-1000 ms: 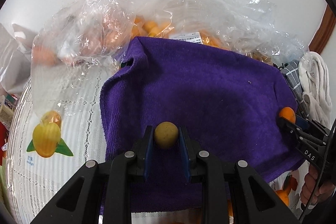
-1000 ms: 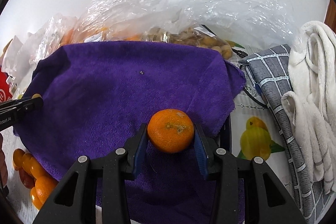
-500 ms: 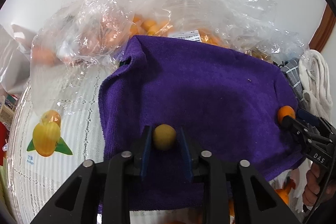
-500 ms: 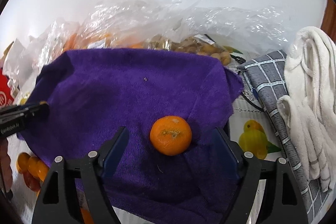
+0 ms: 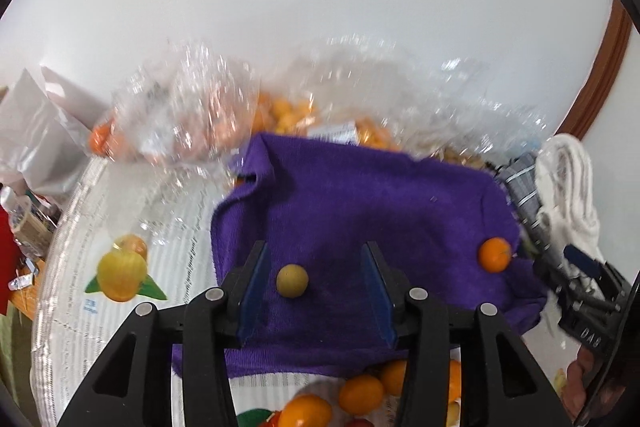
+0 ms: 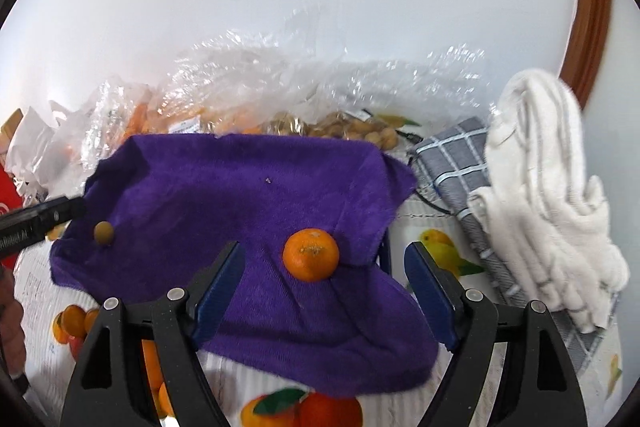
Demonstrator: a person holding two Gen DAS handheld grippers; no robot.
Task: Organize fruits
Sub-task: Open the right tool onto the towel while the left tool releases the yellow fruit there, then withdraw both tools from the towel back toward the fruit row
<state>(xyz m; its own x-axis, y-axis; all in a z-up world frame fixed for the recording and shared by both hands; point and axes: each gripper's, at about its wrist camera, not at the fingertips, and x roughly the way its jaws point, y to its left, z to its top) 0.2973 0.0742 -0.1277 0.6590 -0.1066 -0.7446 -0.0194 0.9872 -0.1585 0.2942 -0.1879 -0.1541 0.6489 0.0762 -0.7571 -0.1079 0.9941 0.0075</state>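
Step in hand: release, both fruits set down on purple towel [image 5: 360, 203]. Left gripper [image 5: 316, 279] jaws have just been opening; small yellow-green fruit [image 5: 292, 280] lies between them untouched, near towel's left edge. Right gripper [image 6: 324, 291] jaws stand wide, released; mandarin [image 6: 311, 255] rests free on the towel by its right edge, just ahead of the fingers. Judgement: next move is to back both grippers clear without nudging either fruit, then fetch more from the clear bags [image 6: 280, 87] beyond the towel's far edge
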